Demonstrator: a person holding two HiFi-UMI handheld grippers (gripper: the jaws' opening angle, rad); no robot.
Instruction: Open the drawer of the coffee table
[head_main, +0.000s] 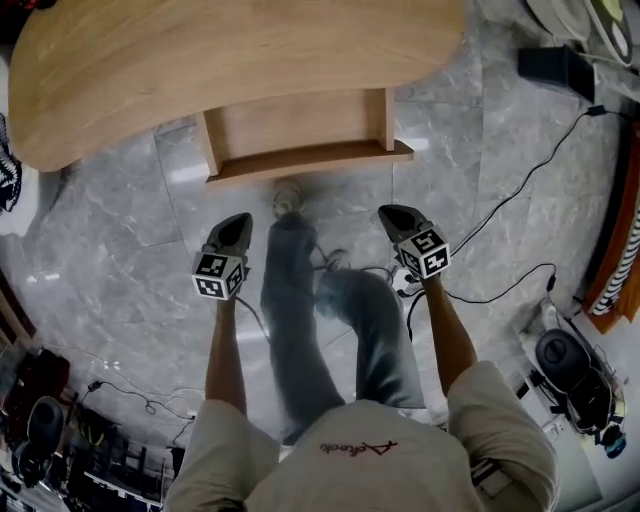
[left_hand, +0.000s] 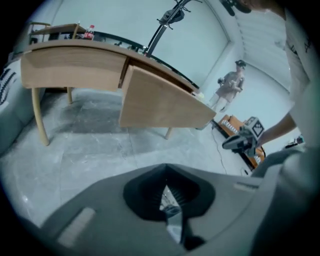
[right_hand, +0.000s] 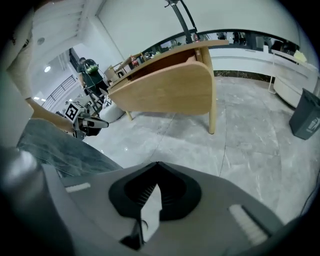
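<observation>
The far part of the drawer (head_main: 300, 125) is lying hidden beneath the top of the low wooden counter (head_main: 200, 60), and the counter itself is being cut off at the far and left edges of the head view. The person's legs (head_main: 300, 330) are blurring in the middle of that view. One shoe (head_main: 288, 197) is showing only faintly on the grey marble floor (head_main: 130, 230), just near of the drawer front.

The drawer is standing pulled out from the counter toward the person. The left gripper (head_main: 238, 225) is hanging near of the drawer's left corner and the right gripper (head_main: 395, 215) near of its right corner. Both are well apart from it, touching nothing. Each gripper's own view is showing its jaws pressed together with nothing between them, only floor behind.

Inside the drawer, only a plain wooden bottom is showing between its two side walls. Whether anything is lying further back I cannot tell.

Black cables (head_main: 500, 210) are trailing over the floor on the right. A dark box (head_main: 556, 66) is sitting at the far right.
</observation>
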